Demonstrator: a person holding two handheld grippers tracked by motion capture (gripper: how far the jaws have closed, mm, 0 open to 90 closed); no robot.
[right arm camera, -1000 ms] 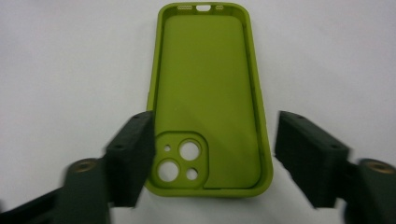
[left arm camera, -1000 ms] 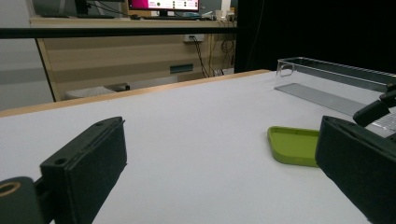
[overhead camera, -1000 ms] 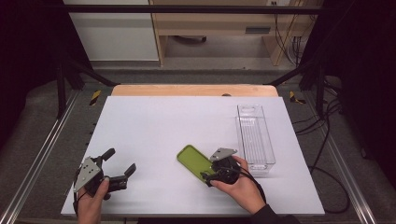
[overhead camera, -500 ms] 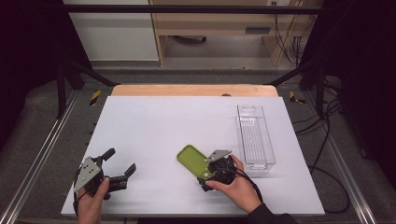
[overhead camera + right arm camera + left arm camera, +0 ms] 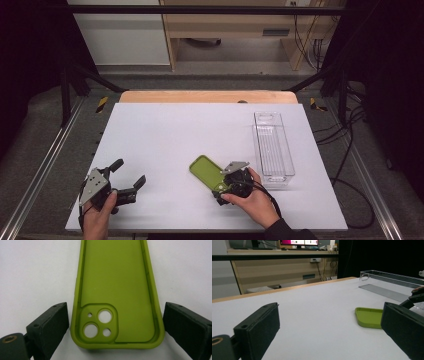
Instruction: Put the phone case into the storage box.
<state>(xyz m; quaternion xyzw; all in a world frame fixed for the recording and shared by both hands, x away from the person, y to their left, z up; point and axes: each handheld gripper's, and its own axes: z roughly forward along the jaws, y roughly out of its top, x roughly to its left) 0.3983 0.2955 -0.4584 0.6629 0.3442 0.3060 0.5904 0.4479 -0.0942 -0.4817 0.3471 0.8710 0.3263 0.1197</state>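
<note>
From the high view we see our right gripper (image 5: 226, 186) at the near end of the flat lime-green silicone phone case (image 5: 208, 171), which lies near the middle of the white table (image 5: 165, 130), with the clear plastic rectangular bin (image 5: 272, 147) just to its right and our left gripper (image 5: 131, 179) idle and spread wide, well apart at the near left. In the left gripper view nothing sits between its jaws, and the case lies off to the right before the bin. In the right gripper view our jaws have just been opening and now straddle the case's camera-cutout end, the left pad about touching its edge and the right pad just clear, so we judge the case free on the table with nothing blocking the way to the bin.

Green phone case (image 5: 116, 295) far end beyond right gripper view's top edge
</note>
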